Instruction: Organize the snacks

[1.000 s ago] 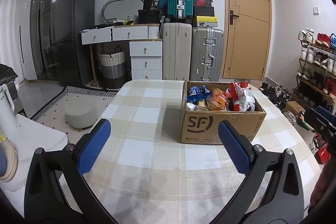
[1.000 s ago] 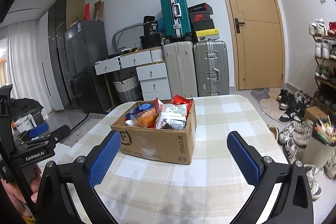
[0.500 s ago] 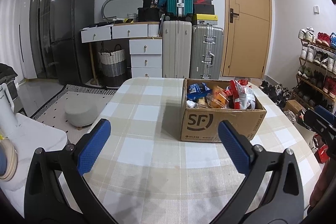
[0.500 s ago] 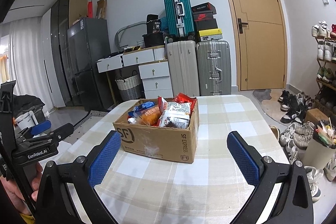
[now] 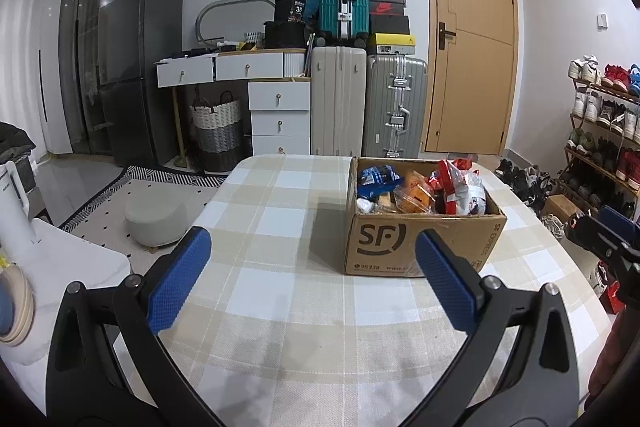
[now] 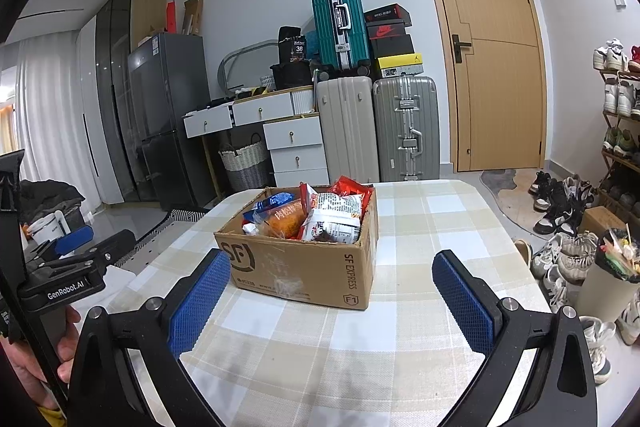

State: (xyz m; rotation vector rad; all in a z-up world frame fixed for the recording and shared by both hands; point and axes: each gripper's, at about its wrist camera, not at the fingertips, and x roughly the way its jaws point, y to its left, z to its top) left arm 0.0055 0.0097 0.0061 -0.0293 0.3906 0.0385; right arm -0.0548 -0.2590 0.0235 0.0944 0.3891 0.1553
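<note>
We hold both claws over the near part of the checked counter, and the one thing that matters is where the cardboard box lies from each. Our left claw is spread wide and holds nothing; from it the box sits ahead and off to the right, toward the counter's right edge, its printed front wall facing us. Our right claw is likewise spread wide and bare; from it the box stands almost dead ahead, slightly left, turned so a corner points at us. We judge the right claw the nearer and the better lined up.

The snacks all lie inside the box, heaped above its rim: a blue packet at the left end, an orange bag in the middle, red and white bags at the right end, some standing on edge. No packet shows on the counter itself.

That layout fits two stages alike: snacks gathered into the box, or a full box waiting to be sorted out. The pictures do not settle which, so we name no move.
</note>
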